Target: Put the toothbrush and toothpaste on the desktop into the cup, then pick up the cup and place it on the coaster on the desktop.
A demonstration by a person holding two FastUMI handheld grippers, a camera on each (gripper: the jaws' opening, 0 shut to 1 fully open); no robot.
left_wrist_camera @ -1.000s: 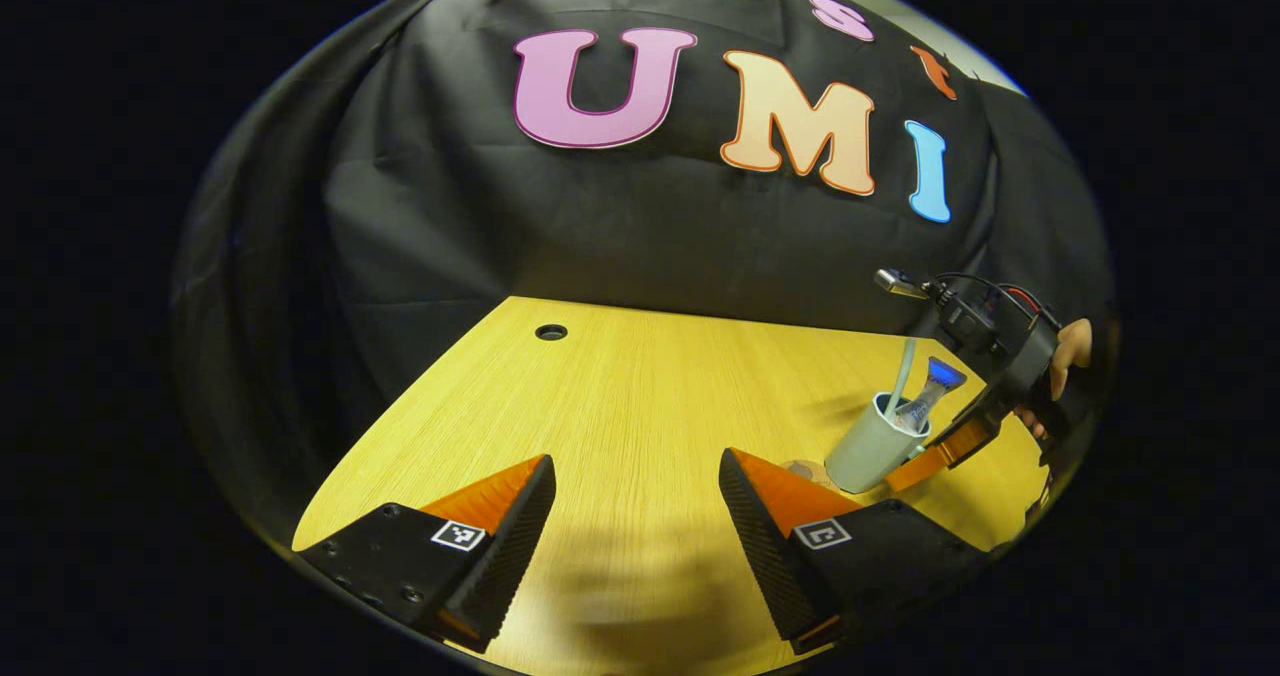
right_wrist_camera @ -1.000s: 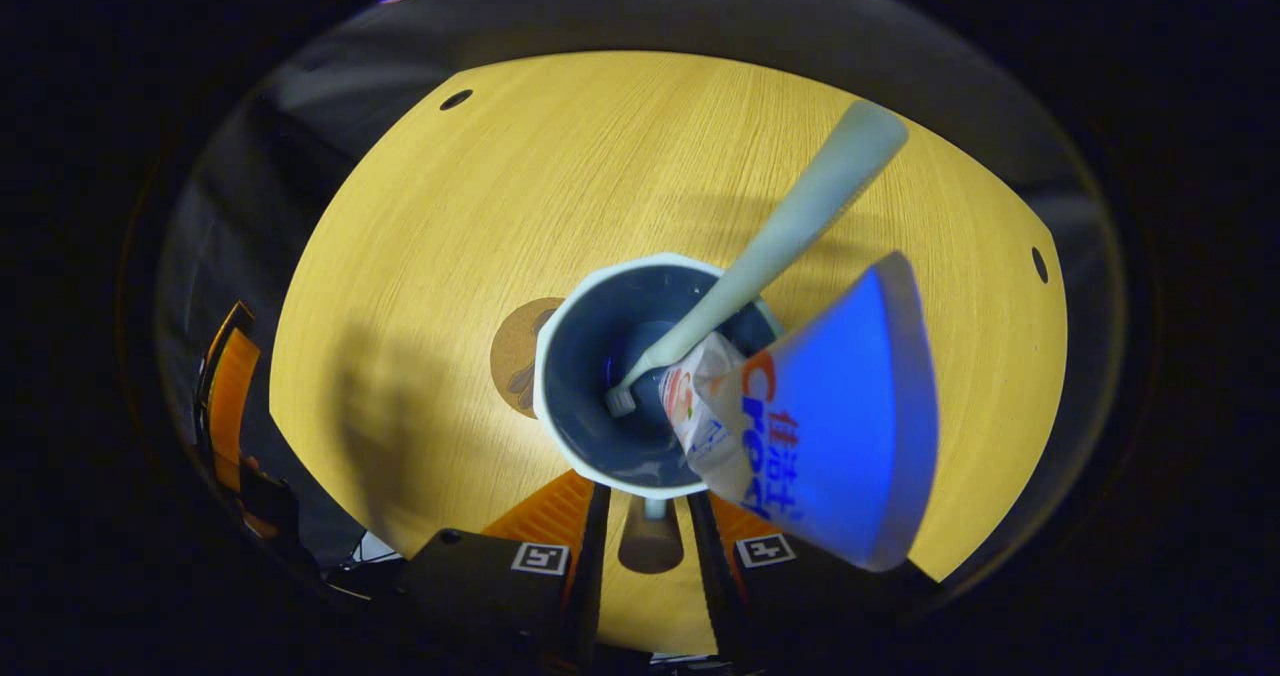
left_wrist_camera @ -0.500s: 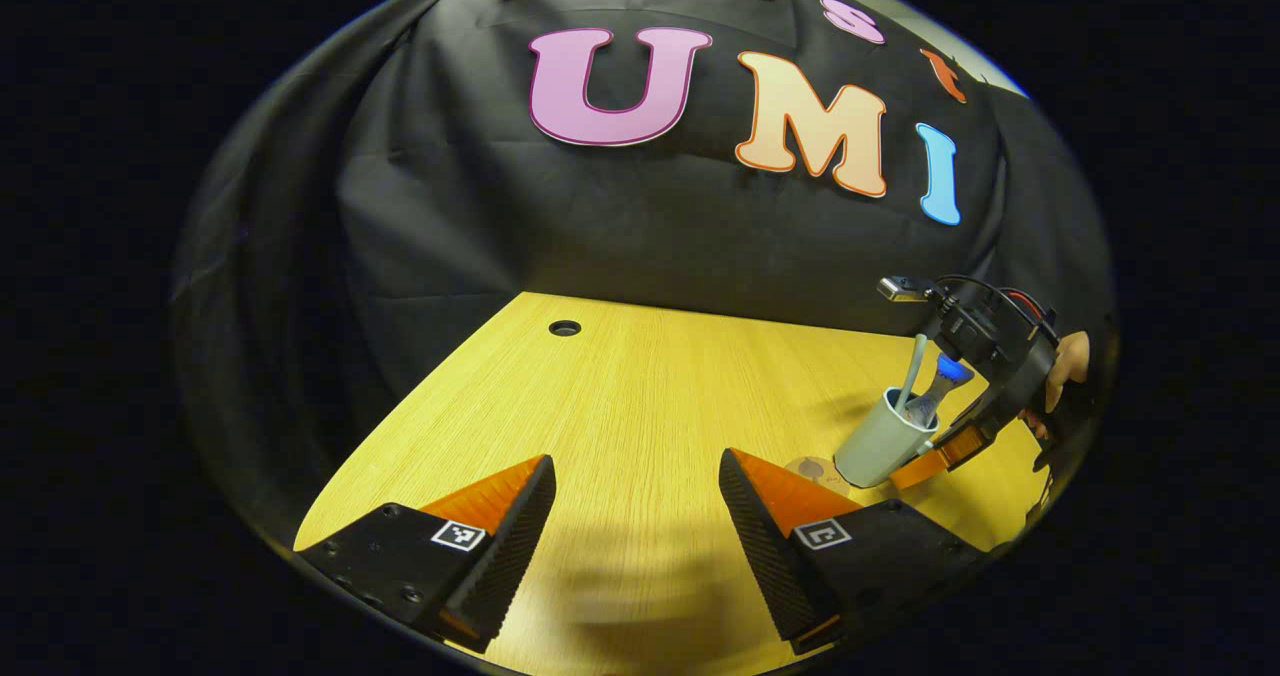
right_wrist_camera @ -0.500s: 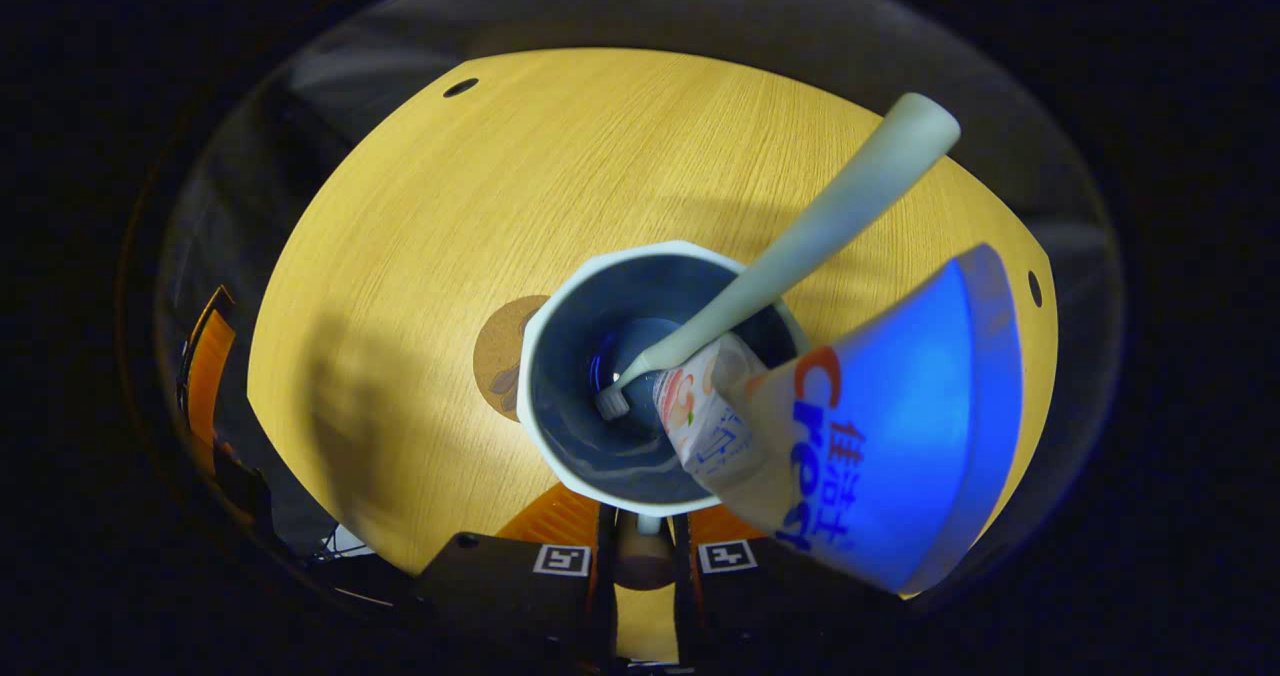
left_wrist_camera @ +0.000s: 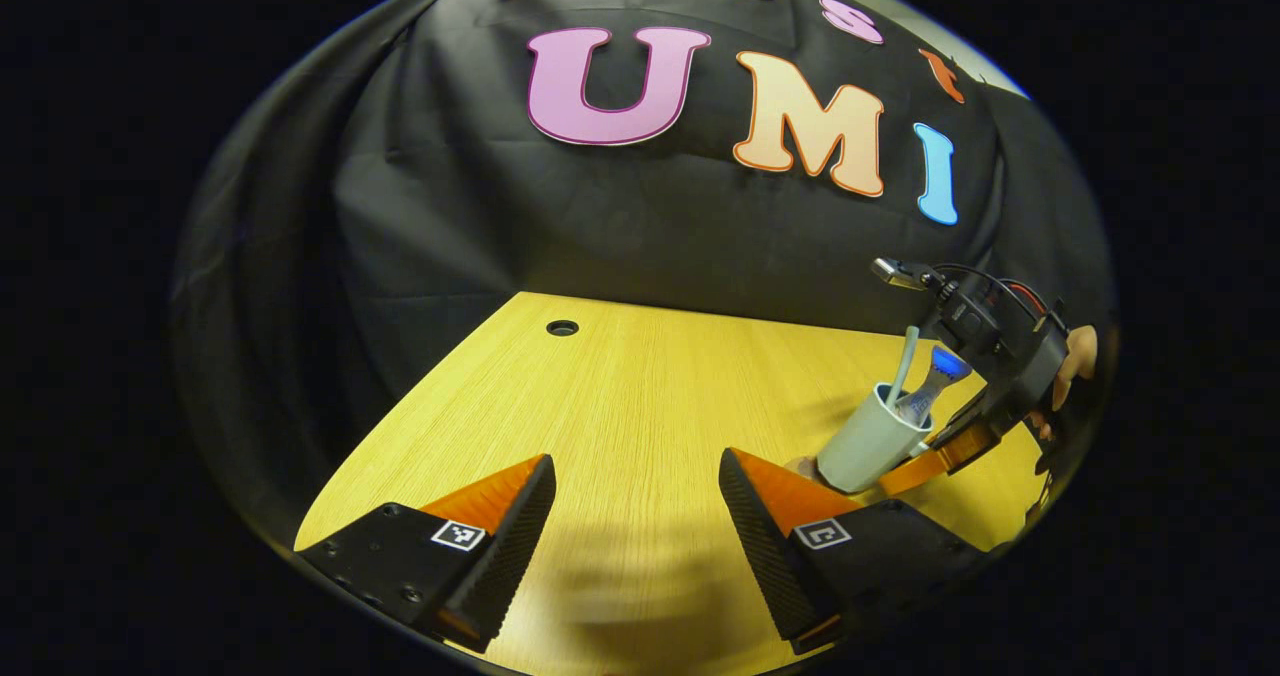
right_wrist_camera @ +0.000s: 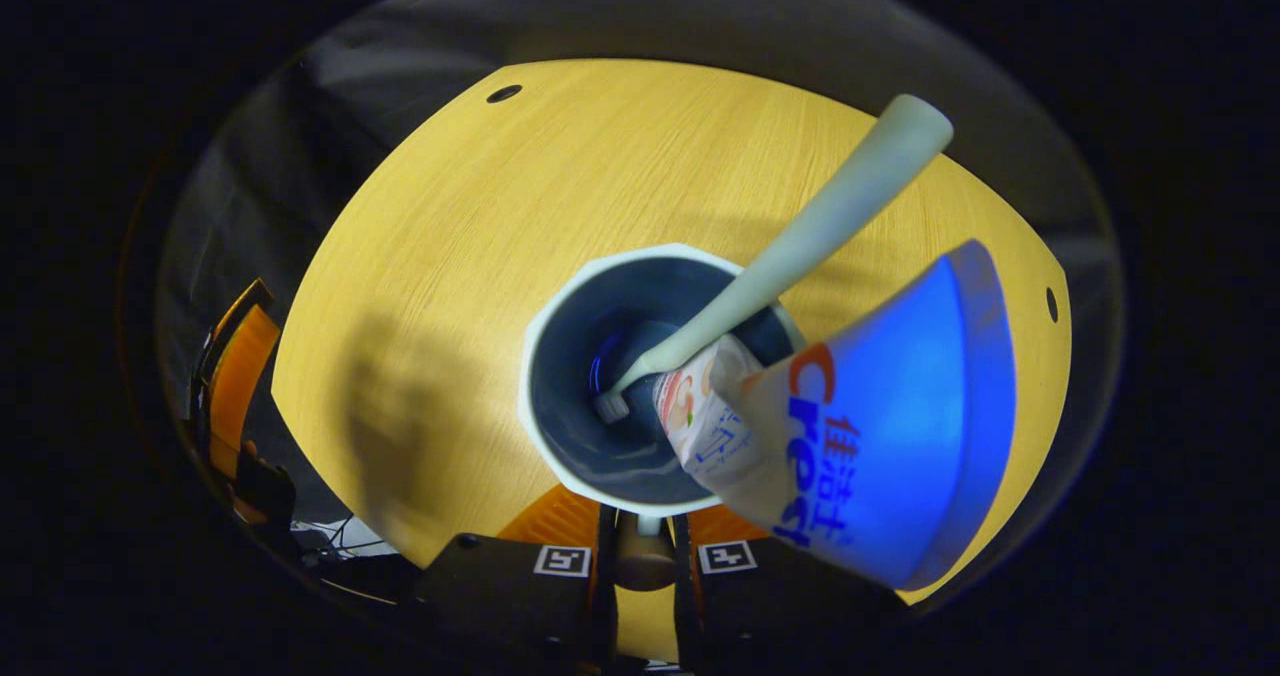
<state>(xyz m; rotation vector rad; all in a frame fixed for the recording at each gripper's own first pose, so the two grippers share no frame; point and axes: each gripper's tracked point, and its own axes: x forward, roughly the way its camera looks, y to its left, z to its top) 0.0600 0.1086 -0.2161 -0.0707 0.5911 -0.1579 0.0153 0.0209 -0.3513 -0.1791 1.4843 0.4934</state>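
A pale grey cup leans slightly at the right of the wooden desk, with a pale green toothbrush and a blue toothpaste tube standing in it. My right gripper holds it by the handle from the right. A sliver of the round cork coaster peeks out at the cup's foot. From above, the cup's rim rings the toothbrush and toothpaste; my right gripper is shut on the handle. My left gripper hovers open over bare wood.
The yellow wooden desk ends at the black cloth wall behind. A cable hole sits at its far left; two holes lie near its edges. A hand holds the right gripper.
The cup, held by my right gripper, has shifted left over the coaster, which now lies hidden under it in the right gripper view. My left gripper has stayed put and open.
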